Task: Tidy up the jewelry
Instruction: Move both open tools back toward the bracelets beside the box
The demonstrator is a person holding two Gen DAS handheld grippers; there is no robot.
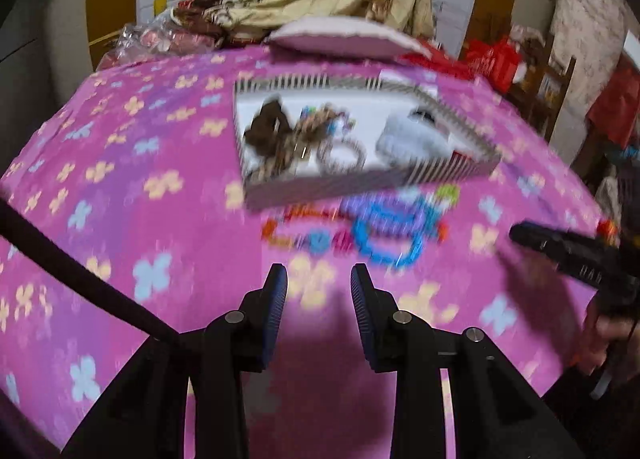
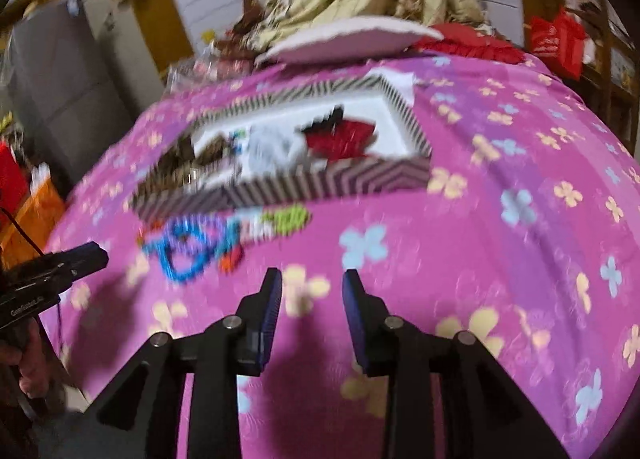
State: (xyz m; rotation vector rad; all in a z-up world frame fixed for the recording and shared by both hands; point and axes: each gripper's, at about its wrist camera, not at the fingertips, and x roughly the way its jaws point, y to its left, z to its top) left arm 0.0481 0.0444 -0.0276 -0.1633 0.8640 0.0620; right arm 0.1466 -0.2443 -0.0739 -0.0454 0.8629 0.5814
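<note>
Floral bedspread (image 1: 120, 187): striped tray (image 1: 360, 179), beads (image 1: 384, 231).

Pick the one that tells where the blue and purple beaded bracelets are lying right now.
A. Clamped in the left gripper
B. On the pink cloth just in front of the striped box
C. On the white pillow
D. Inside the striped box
B: the bracelets rest on the pink cloth beside the near wall of the striped box, and both the left gripper and the right gripper are open and empty.

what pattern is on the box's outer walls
Black-and-white stripes on the box, clearest in the right wrist view.
</note>
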